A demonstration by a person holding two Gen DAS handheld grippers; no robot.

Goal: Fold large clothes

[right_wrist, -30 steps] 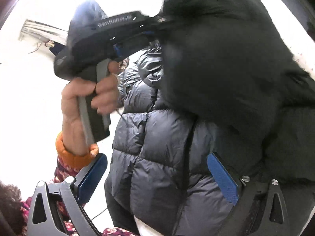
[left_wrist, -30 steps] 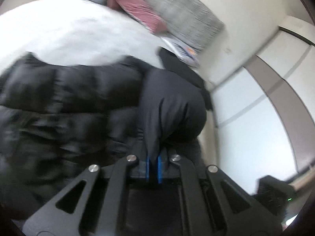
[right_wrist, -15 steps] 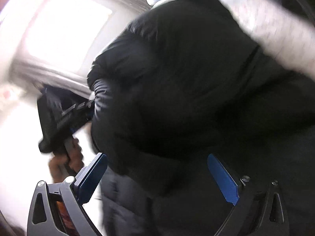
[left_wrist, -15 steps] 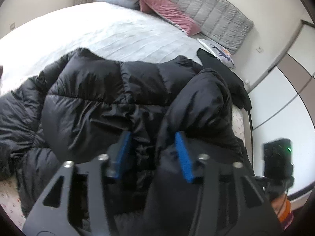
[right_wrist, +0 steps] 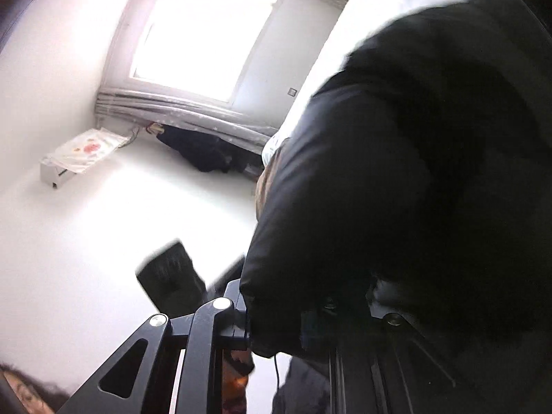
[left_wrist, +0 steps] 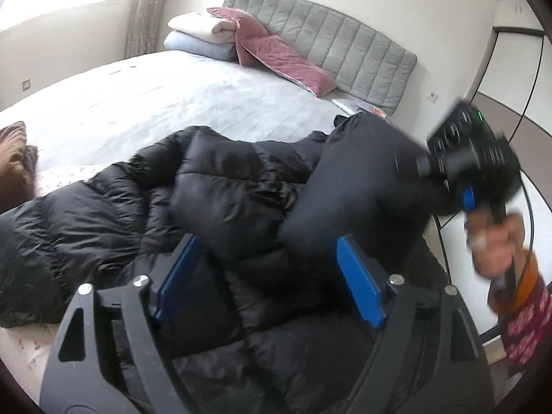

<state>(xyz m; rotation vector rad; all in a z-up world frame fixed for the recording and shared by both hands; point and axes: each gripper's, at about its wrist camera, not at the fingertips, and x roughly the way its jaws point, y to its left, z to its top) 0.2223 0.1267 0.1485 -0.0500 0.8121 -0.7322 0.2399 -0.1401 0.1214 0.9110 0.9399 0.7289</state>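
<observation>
A black puffer jacket (left_wrist: 220, 186) lies spread on the white bed (left_wrist: 172, 103). My left gripper (left_wrist: 269, 276) is open, its blue pads (left_wrist: 358, 289) wide apart just above the jacket and holding nothing. In the left wrist view my right gripper (left_wrist: 462, 189) is at the right, shut on the jacket's sleeve (left_wrist: 362, 172) and holding it lifted over the body. In the right wrist view the jacket (right_wrist: 414, 172) fills the right side and hides the right gripper's fingertips (right_wrist: 310, 324); the jaws stand close together on the fabric.
A grey headboard (left_wrist: 338, 48), pink pillows (left_wrist: 289, 65) and folded blankets (left_wrist: 200, 31) are at the far end of the bed. A brown cushion (left_wrist: 15, 165) lies at the left edge. Wardrobe doors (left_wrist: 517, 51) stand to the right. A window (right_wrist: 203, 34) and white floor (right_wrist: 103, 224) show in the right wrist view.
My left gripper let go of the sleeve, opened wide and drew back. My right gripper, open before, closed on the sleeve and now holds it up.
</observation>
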